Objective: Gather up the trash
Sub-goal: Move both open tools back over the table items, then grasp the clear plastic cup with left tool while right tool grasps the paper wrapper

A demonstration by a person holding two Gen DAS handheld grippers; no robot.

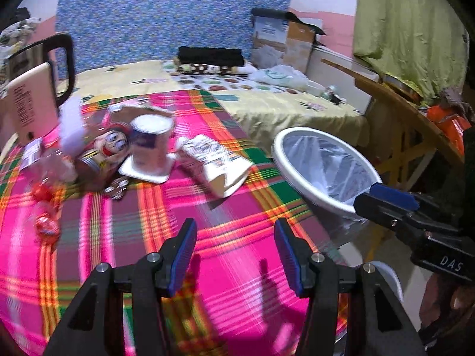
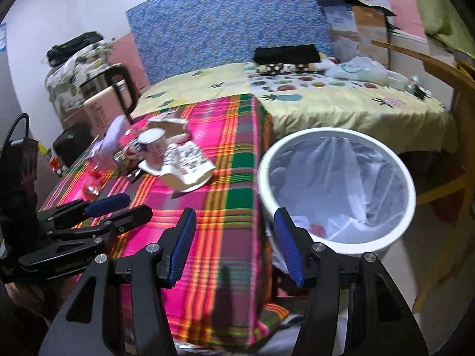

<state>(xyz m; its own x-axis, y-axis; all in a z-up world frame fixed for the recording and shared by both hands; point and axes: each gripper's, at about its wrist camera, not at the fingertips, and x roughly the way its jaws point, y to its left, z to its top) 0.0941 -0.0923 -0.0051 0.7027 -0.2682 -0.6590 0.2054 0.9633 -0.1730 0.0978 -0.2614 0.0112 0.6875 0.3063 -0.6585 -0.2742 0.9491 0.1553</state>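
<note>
The trash is gathered in a loose heap on the plaid tablecloth [image 1: 225, 237]: a torn paper packet [image 1: 216, 163] nearest the bin, a white cup [image 1: 151, 144] standing on a square lid just beside it, and red wrappers [image 1: 44, 207] further left. The white bin [image 2: 335, 187], lined with a clear bag, stands just off the table's edge, with some scraps seen at its bottom. The left gripper [image 1: 236, 255] is held above bare cloth, jaws parted and nothing between them; the right gripper [image 2: 234, 246] is likewise released and empty, near the bin's rim. An approach for another pickup is judged to be in hand. Next, the packet should be reached and straddled before the jaws are closed.
</note>
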